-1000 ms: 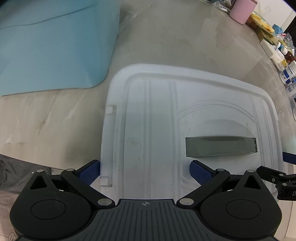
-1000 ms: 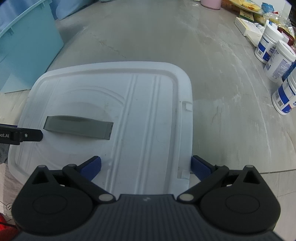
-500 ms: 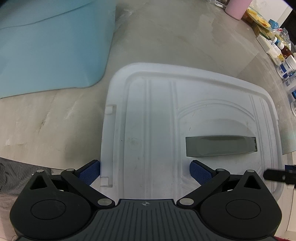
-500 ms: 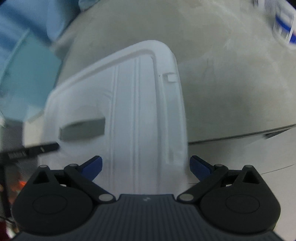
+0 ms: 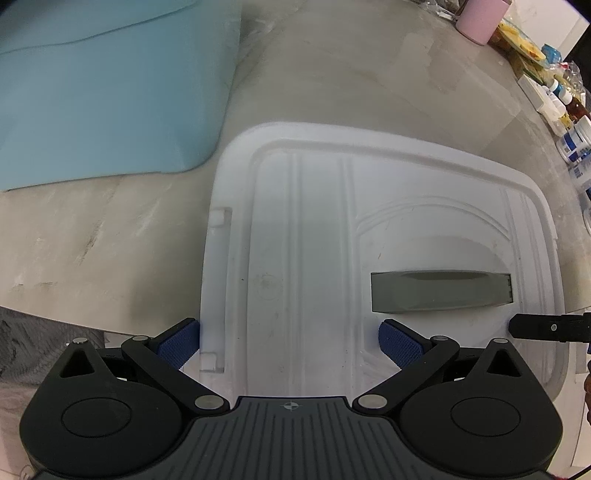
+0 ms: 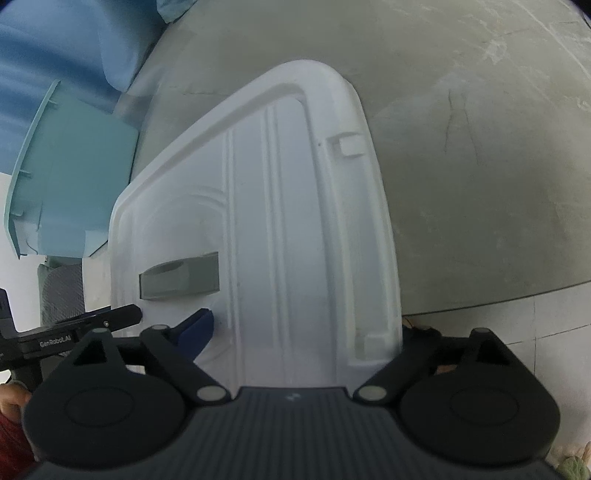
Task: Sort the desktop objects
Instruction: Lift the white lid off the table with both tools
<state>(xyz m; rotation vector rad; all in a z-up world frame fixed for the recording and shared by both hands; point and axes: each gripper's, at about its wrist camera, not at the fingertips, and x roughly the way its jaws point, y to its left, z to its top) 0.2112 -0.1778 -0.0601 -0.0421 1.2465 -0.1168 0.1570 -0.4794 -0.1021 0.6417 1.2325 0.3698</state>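
Note:
A white plastic box lid (image 5: 317,229) with a grey handle (image 5: 439,291) fills both wrist views. My left gripper (image 5: 290,341) is wide open and straddles the lid's left edge; one blue pad (image 5: 177,341) is outside the rim, the other is on top. My right gripper (image 6: 306,332) is wide open over the lid's (image 6: 295,221) right edge; its right pad is hidden behind the rim. The grey handle (image 6: 179,280) shows left of it. The lid is tilted up in the right wrist view.
A light blue storage bin (image 5: 103,85) stands at the back left and also shows in the right wrist view (image 6: 62,177). A pink cup (image 5: 480,18), several bottles and packets (image 5: 569,122) line the far right. The grey tabletop's (image 6: 480,184) front edge is close.
The right gripper has swung and tilted, and the lid's right side appears raised and steeper. The bottles have left the right wrist view. The left gripper has barely moved.

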